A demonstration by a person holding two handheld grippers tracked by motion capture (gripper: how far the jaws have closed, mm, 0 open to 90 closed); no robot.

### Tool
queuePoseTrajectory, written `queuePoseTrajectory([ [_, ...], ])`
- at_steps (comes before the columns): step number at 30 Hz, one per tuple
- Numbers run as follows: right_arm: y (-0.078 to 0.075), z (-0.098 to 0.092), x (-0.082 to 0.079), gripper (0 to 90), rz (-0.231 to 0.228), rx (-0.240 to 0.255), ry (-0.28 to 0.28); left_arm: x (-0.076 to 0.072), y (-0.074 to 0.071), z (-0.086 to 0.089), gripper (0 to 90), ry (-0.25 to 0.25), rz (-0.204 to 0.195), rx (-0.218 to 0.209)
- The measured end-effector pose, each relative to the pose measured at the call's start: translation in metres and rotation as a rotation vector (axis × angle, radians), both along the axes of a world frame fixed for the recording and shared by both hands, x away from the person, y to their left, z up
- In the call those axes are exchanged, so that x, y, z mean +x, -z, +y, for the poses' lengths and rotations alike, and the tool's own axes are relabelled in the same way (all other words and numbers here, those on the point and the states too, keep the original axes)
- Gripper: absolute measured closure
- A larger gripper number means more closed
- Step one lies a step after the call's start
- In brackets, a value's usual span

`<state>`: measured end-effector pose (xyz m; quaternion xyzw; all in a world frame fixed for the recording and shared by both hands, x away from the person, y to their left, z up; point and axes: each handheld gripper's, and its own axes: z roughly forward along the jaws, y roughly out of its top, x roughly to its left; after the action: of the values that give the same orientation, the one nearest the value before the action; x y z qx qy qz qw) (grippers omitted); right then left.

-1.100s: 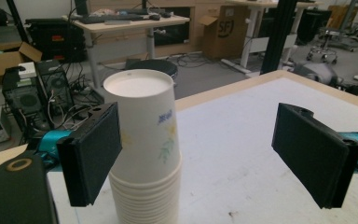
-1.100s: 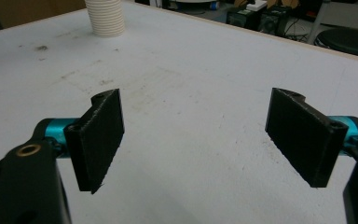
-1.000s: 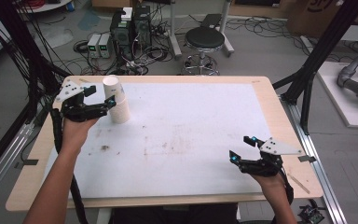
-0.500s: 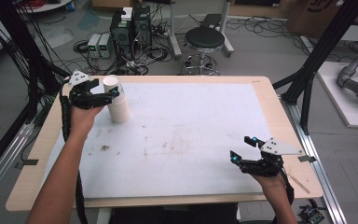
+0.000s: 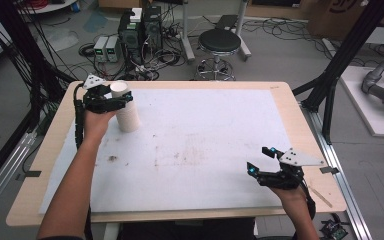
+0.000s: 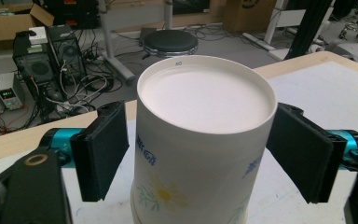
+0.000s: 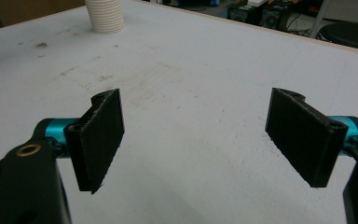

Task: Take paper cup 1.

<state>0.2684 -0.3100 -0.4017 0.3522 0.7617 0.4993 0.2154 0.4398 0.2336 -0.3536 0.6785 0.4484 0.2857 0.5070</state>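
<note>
A stack of white paper cups stands upside down at the far left of the white table top. My left gripper straddles the topmost cup, which bears a yellow flower print. Its jaws have just been closing; both black pads lie close against the cup's sides, and the cup's round base is undeformed. My right gripper hovers open near the front right of the table, nothing between its fingers. From the right gripper the ribbed cup stack stands far off at top left.
Faint stains mark the middle of the table top. A wooden border frames it. Beyond the far edge stand a black stool, computer boxes and tangled cables on the floor.
My left gripper has moved in from the left onto the top of the cup stack, so the cup now sits between its jaws. The right gripper has kept still.
</note>
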Motion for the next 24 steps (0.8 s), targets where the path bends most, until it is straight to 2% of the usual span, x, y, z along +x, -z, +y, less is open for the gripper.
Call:
queuePoseTrajectory([
  [4, 0.0, -0.001, 0.0, 19.8, 0.001, 0.001, 0.003, 0.001, 0.001, 0.001, 30.6, 0.008, -0.006, -0.003],
  [12, 0.0, -0.001, 0.0, 19.8, -0.002, -0.001, 0.002, 0.0, -0.005, 0.001, 31.3, 0.013, -0.012, 0.008],
  [16, 0.0, -0.001, 0.0, 19.8, 0.003, -0.001, 0.0, -0.004, -0.015, 0.001, 32.2, 0.019, -0.042, -0.003],
  [21, 0.0, 0.0, 0.0, 20.0, 0.005, 0.003, 0.0, -0.006, -0.025, 0.004, 33.0, 0.013, -0.053, 0.001],
  [23, -0.001, -0.001, 0.0, 20.0, 0.005, 0.002, 0.0, -0.009, -0.036, 0.006, 33.3, 0.009, -0.08, -0.007],
  [24, -0.001, -0.001, 0.0, 20.0, 0.005, 0.002, 0.0, -0.009, -0.036, 0.006, 33.5, 0.009, -0.08, -0.007],
])
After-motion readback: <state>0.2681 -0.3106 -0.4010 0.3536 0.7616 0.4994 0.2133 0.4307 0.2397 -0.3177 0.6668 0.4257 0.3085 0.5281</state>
